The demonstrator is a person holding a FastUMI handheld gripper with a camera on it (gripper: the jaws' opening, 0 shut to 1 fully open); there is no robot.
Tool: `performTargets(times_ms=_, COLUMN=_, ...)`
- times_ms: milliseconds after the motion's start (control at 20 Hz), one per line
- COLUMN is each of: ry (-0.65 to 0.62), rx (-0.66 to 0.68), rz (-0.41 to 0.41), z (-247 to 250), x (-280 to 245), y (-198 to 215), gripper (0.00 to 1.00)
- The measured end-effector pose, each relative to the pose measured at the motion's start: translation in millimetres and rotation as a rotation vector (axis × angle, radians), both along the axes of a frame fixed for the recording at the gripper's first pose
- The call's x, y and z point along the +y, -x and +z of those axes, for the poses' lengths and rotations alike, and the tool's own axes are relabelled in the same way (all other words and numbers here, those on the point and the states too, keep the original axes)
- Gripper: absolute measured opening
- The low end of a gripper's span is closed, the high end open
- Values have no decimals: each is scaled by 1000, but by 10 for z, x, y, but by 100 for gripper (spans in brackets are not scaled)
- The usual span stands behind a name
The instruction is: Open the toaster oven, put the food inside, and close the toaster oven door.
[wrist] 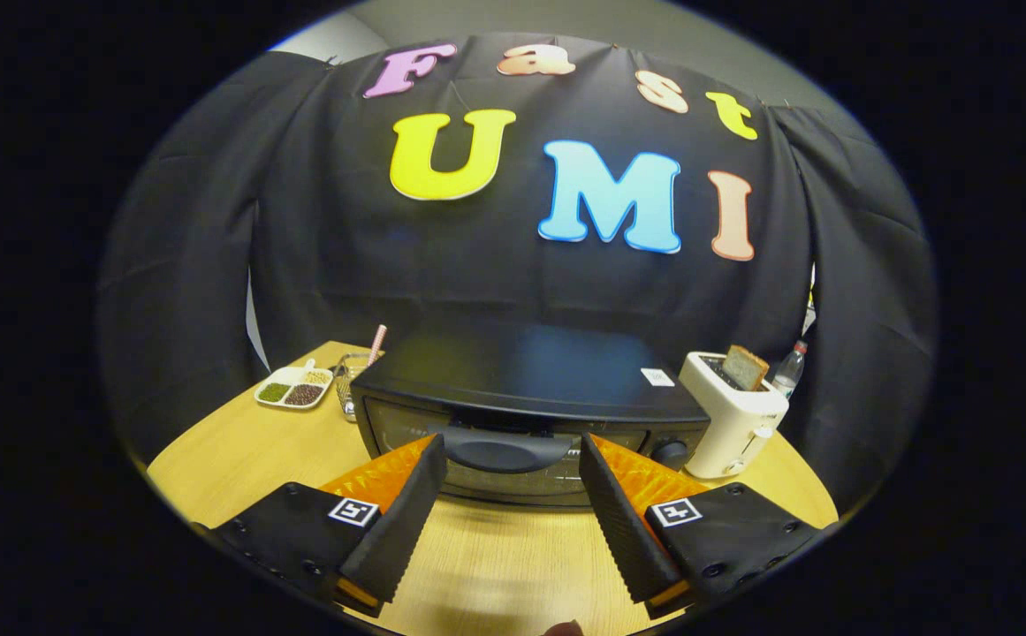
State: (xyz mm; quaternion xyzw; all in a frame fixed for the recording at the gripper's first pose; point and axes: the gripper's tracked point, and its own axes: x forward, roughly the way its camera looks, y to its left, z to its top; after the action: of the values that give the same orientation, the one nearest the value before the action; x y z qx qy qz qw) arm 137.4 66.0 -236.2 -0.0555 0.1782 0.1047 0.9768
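We face the toaster oven [526, 415] square on, its door up and closed, handle [509, 449] across the top of the glass. Our gripper [513, 459] is spread wide, one finger to each side of the handle, the tips level with its ends; neither finger presses on it, and whether they touch the door we cannot tell. That spacing reads to us as lining up on the handle, which fits either reaching to pull the door down or backing off a door just pushed up.

The food for the oven we cannot pick out. The glass is too dark to show whether anything sits inside. A slice of bread [746, 367] stands in the pop-up toaster [732, 413] just right of the oven.

Room: bare wooden table [495, 556] lies between us and the oven front, enough for a door to swing down on. To the left sit a divided dish of beans [294, 387] and a glass with a straw [349, 382], near the oven's corner. A water bottle [787, 369] stands behind the toaster. The black cloth wall [513, 291] hangs close behind the oven. The table edge curves near on both flanks.
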Motion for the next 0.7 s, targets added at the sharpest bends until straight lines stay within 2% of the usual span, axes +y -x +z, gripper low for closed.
performTargets(times_ms=300, ry=-29, rx=-119, rz=49, z=467, x=-326, y=702, gripper=97)
performTargets(times_ms=500, ry=-24, rx=-208, rz=26, z=805, x=-709, y=1098, gripper=97)
performTargets(times_ms=700, ry=-17, rx=-253, rz=-15, z=936, x=-1097, y=1363, gripper=97)
